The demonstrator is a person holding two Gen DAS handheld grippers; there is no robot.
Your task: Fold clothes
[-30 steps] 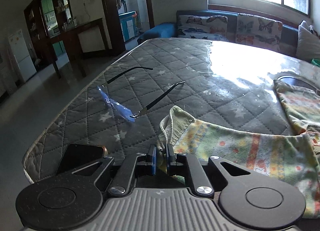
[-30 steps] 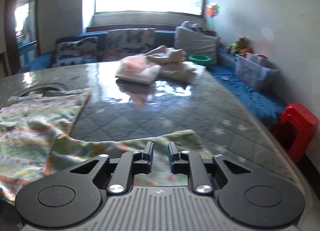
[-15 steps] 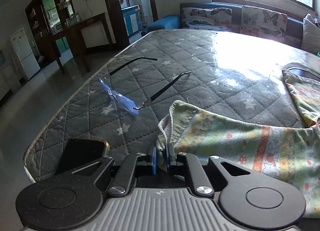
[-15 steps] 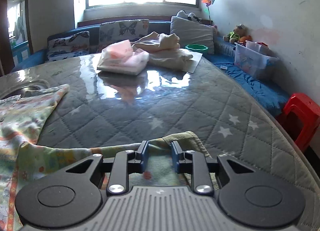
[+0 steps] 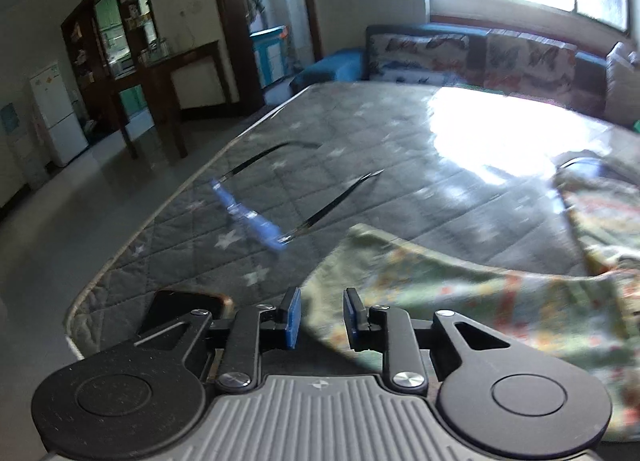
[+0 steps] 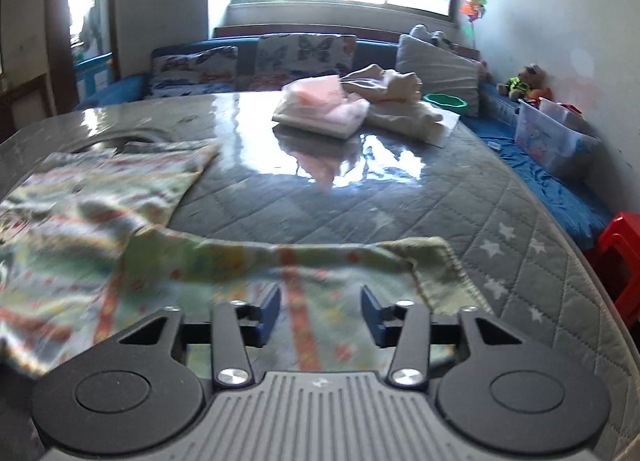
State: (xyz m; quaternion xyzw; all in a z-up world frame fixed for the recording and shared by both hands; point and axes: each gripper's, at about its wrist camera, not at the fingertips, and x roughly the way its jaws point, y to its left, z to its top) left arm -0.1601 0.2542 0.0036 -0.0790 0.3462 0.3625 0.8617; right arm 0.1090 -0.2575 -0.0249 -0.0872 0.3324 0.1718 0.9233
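A pale green patterned garment [image 5: 460, 293] with orange stripes lies spread on the grey quilted mattress [image 5: 360, 149]. My left gripper [image 5: 319, 315] is open, its jaws apart just above the garment's near left corner, holding nothing. In the right wrist view the same garment [image 6: 180, 261] lies flat, with its ribbed hem corner at the right. My right gripper [image 6: 319, 315] is open and empty, hovering over the garment's near edge.
A pair of glasses [image 5: 260, 217] lies on the mattress left of the garment, and a dark phone [image 5: 180, 305] near the front left corner. A stack of folded clothes [image 6: 332, 109] sits at the far side. A red stool [image 6: 620, 257] stands right of the mattress [image 6: 400, 197].
Both grippers opened and let go of the garment's corners, which now lie flat on the mattress. Both have drawn back slightly.
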